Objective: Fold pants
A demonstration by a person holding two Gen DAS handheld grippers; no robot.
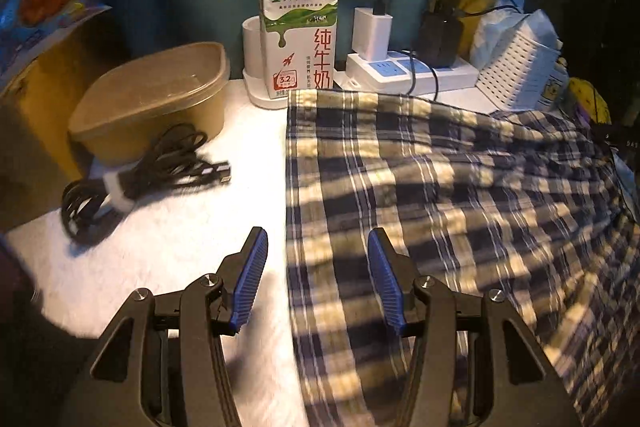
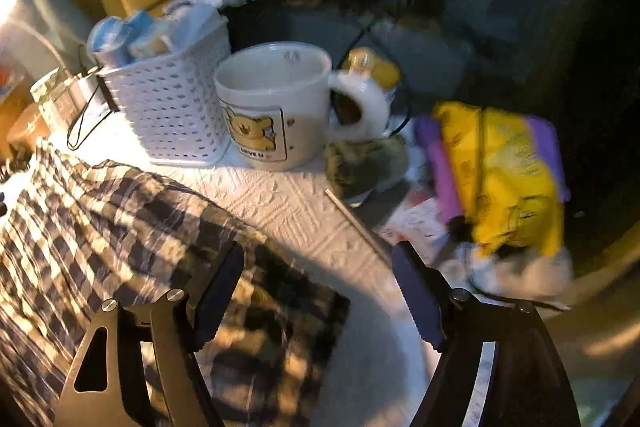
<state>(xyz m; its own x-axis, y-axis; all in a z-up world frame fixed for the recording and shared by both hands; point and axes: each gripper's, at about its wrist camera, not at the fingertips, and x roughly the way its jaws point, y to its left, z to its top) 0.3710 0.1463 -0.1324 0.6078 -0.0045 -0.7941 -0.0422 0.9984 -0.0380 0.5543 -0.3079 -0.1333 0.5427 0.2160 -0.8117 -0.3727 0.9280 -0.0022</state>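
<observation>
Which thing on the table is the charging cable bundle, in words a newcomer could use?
Start at the plaid pants on the white table. Left of them sits a brown lidded container; the cable bundle lies coiled just in front of it. It is black, cinched by a white strap.

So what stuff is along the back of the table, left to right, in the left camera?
Brown lidded container → white holder → milk carton → power strip with chargers → white perforated basket.
</observation>
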